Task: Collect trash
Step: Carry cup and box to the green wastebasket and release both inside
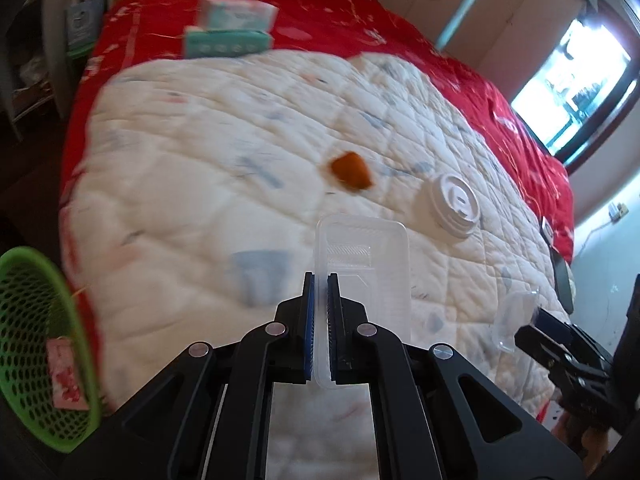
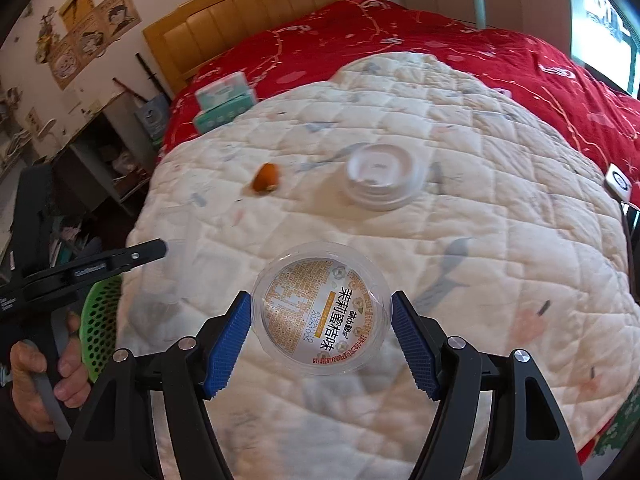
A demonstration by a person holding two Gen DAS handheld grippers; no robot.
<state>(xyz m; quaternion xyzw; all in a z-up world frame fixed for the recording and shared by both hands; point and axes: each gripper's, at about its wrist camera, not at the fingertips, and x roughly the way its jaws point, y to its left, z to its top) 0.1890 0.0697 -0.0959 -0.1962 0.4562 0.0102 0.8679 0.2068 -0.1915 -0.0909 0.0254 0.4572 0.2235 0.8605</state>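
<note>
The left gripper (image 1: pixel 320 280) squeezes a clear plastic tray (image 1: pixel 362 264) over the white quilt (image 1: pixel 200 152). The right gripper (image 2: pixel 321 312) grips a round clear cup (image 2: pixel 320 308). A green basket (image 1: pixel 36 320) waits near left.

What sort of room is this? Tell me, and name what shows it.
Most likely a bedroom: a bed with a wooden headboard, covered by a red bedspread and a white quilt, and posters on the wall beside it.

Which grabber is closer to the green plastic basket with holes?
Left. The left gripper, shut on a clear plastic tray, hangs right beside the green plastic basket. The right gripper, holding a clear round cup, is farther across the bed.
</note>
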